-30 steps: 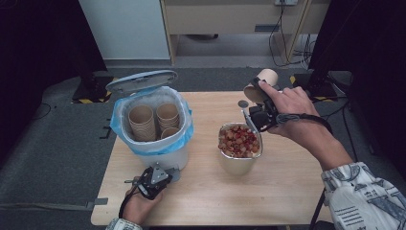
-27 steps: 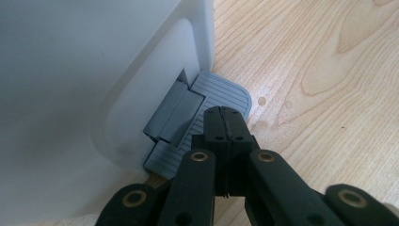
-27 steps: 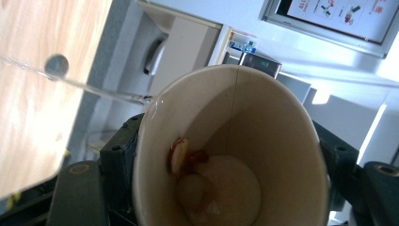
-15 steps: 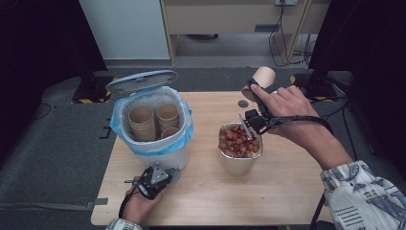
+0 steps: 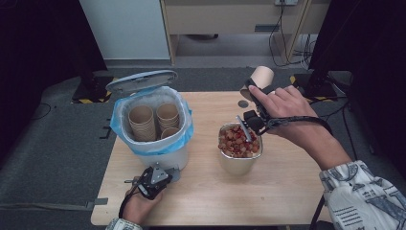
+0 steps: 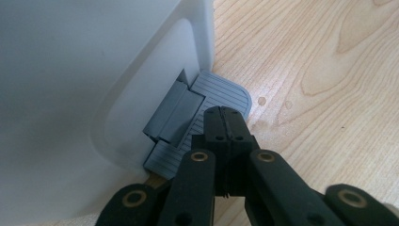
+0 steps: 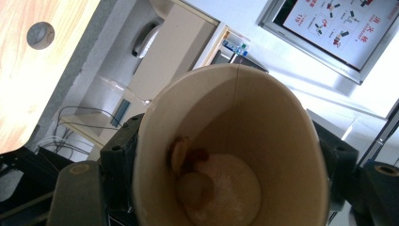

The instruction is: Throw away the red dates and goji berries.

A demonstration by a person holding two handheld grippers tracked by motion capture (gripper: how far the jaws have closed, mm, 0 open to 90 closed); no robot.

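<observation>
Right gripper (image 5: pixel 253 103): being held above the far right part of the wooden bench (image 5: pixel 287 191), jaws clenching a brown paper cup (image 5: pixel 258 79) by its wall; the cup is lying tilted on its side in the air, beyond the metal container (image 5: pixel 239 160). In the right gripper view the paper cup (image 7: pixel 235 150) is showing its open mouth to the camera, with a few small food bits (image 7: pixel 186 157) sitting against its inner wall near the white bottom. The metal container is standing on the bench just below and near the right hand (image 5: pixel 287 112), holding red and tan snack pieces (image 5: pixel 234 143); a thin light utensil (image 5: pixel 244 128) is leaning at its far rim. Left gripper (image 5: pixel 152 181): resting low at the near left of the bench, jaws pressed together with nothing between them, their tips sitting on the grey ribbed pedal (image 6: pixel 221 94) of the white pedal bin (image 5: pixel 153 153). The bin is standing with its lid (image 5: pixel 141 80) raised, lined with a blue bag (image 5: pixel 184 132), and carrying stacks of paper cups (image 5: pixel 155 120) inside.
</observation>
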